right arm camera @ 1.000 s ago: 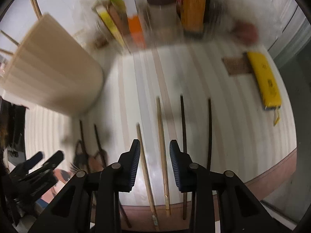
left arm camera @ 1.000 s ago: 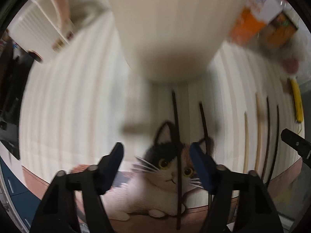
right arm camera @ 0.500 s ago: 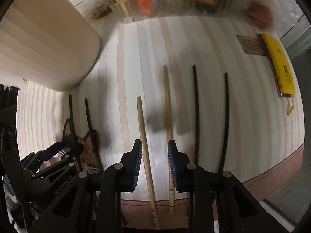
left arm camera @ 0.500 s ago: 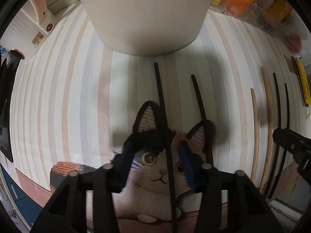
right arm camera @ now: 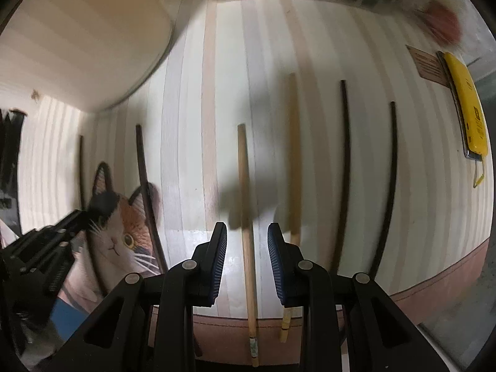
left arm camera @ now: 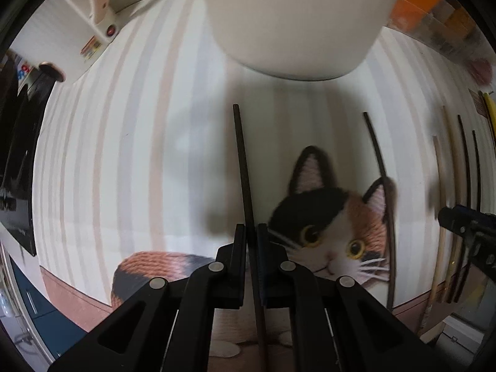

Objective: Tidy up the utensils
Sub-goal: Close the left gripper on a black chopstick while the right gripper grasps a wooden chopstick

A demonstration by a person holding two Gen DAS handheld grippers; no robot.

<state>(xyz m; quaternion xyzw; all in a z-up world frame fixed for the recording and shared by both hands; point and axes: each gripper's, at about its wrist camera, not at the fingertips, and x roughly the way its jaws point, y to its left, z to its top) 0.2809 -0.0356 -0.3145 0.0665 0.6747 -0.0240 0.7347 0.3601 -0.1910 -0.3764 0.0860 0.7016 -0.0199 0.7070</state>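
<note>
A: Pinching a dark chopstick [left arm camera: 243,167]: left gripper [left arm camera: 251,241] jaws pressed onto it, stick pointing at the cream holder [left arm camera: 294,21].
B: Right side?
A: Right gripper [right arm camera: 247,241] spread, straddling a light wooden chopstick [right arm camera: 245,204] on the striped mat [right arm camera: 192,99], not gripping. Holder far-left of it.
B: The rest?
A: Second wooden stick [right arm camera: 293,161] and two dark ones [right arm camera: 344,167] farther from holder. Another dark stick [left arm camera: 383,192] crosses the cat print [left arm camera: 334,235].
</note>
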